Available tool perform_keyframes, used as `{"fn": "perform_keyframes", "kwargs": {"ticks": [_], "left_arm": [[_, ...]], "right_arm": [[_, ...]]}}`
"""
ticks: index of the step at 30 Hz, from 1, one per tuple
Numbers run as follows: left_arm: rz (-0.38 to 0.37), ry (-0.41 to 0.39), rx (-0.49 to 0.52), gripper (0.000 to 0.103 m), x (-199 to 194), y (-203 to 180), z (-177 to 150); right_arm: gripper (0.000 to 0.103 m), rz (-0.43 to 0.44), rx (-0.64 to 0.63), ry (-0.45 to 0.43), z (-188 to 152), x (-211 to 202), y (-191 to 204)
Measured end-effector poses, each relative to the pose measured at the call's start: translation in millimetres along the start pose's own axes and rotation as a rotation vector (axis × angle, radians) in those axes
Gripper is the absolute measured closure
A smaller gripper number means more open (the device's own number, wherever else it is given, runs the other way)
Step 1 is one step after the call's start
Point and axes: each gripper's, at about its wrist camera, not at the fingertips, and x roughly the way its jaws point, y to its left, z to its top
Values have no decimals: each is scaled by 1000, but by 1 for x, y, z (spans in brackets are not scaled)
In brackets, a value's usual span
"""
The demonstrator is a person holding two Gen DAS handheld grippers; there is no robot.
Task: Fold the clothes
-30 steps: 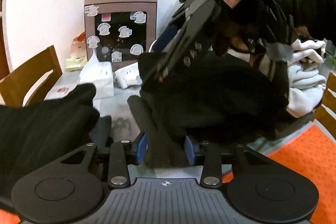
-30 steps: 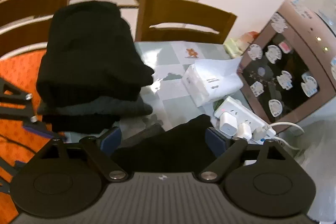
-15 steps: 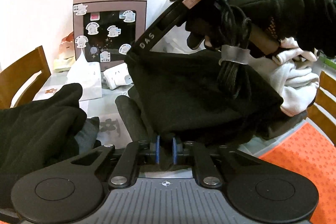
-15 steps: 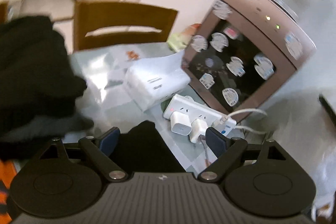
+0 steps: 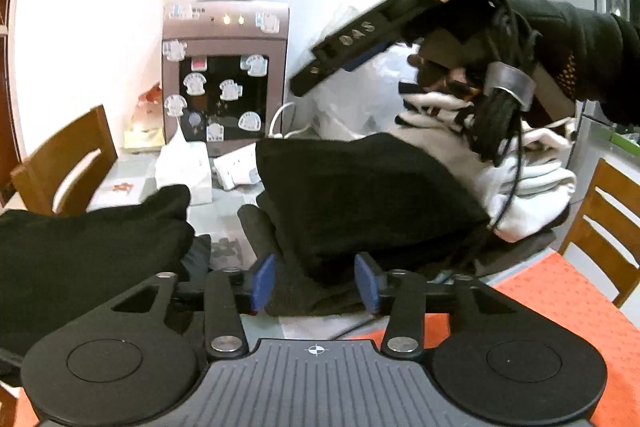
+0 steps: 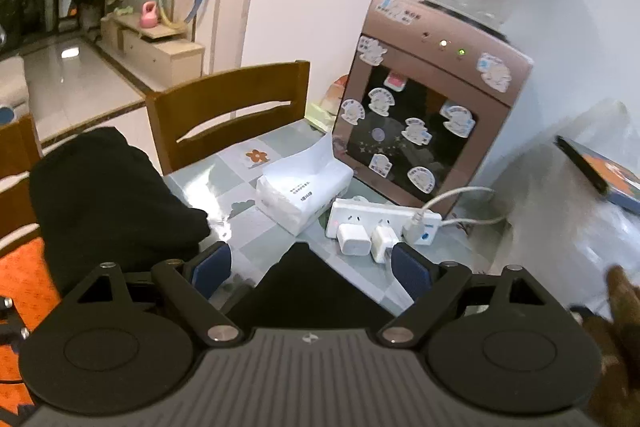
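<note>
A folded black garment lies on the table in front of my left gripper, whose blue pads are open around its near edge without pinching it. A stack of folded black clothes sits at the left; it also shows in the right wrist view. White clothes are piled at the right. My right gripper is open and raised above the black garment's far corner; it shows as a black tool in the left wrist view.
A water dispenser with stickers stands at the table's back. A tissue pack and a white power strip with plugs lie before it. Wooden chairs surround the table. An orange mat covers the near side.
My left gripper closed on the black garment's edge half a second ago and has now opened. My right gripper has lifted up and away from the garment.
</note>
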Motion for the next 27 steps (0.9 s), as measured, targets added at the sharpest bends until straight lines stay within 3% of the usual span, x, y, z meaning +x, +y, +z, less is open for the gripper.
{"fn": "perform_keyframes", "kwargs": {"ticks": [9,17,21,27], "left_arm": [[-34,-19,84,33,-85,-19,1],[-90,-46,88,9,-164,-37,-9],[-107,-73,89,4,-198,-42,-12],[-54,-136,86,0,-241,-41,-13]], "right_arm": [[10,-51,112,-33,-22,-97,11],[8,-96,228,-62,-56,-186,31],[8,-114,281,-79,-76,-225,48],[7,-134,346,-97,-103,-270,79]]}}
